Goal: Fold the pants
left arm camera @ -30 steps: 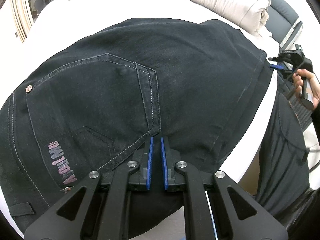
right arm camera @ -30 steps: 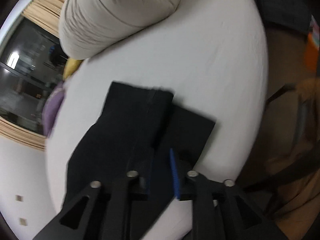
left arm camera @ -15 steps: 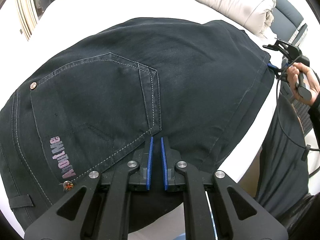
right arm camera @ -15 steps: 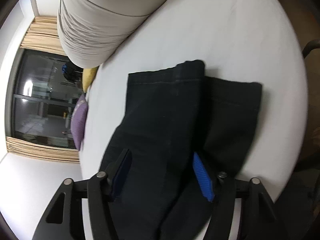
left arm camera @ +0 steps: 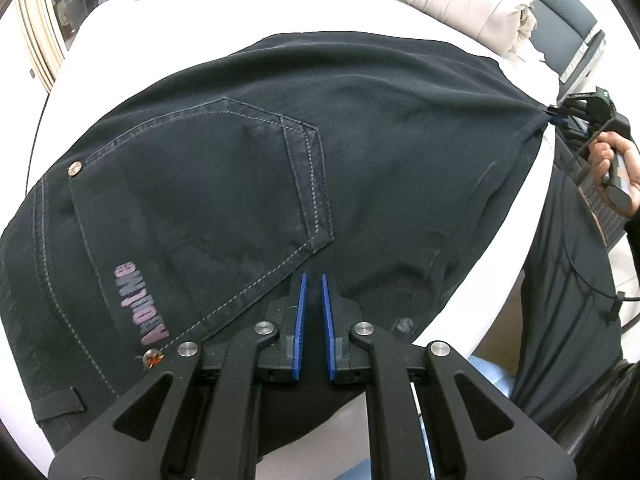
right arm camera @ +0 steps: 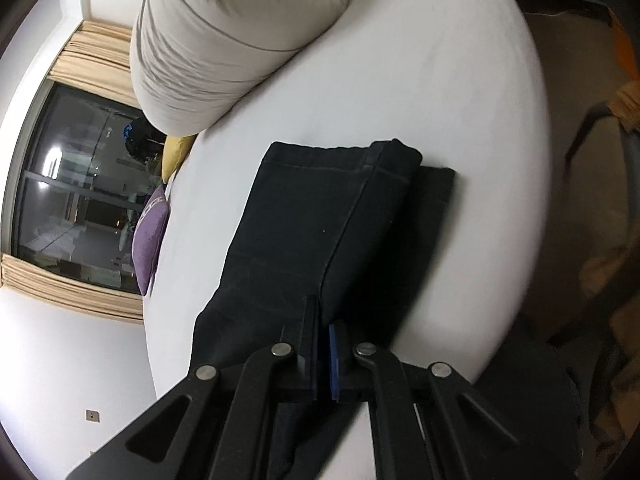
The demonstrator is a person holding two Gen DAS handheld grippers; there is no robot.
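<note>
Black jeans (left arm camera: 360, 160) lie flat on a white bed (left arm camera: 200, 40), back pocket up. My left gripper (left arm camera: 312, 284) is at their near edge just below the pocket corner, its blue pads almost together with dark fabric between them. In the right wrist view the two legs (right arm camera: 304, 216) lie stacked, hems towards the far end. My right gripper (right arm camera: 322, 312) is closing on the side seam of the top leg, and its pads pinch the cloth. From the left wrist view the right gripper (left arm camera: 558, 114) pulls that edge taut, and a hand (left arm camera: 612, 160) holds it.
A rolled beige duvet (right arm camera: 224, 40) lies at the head of the bed (right arm camera: 440, 100). A purple pillow (right arm camera: 150, 236) and a yellow one sit by a dark window (right arm camera: 72, 184). The person's dark trousers (left arm camera: 568, 300) stand at the bed's right edge.
The right gripper's jaws, wide apart half a second ago over the leg, have come together on the seam. The left gripper and the seat of the jeans have stayed put.
</note>
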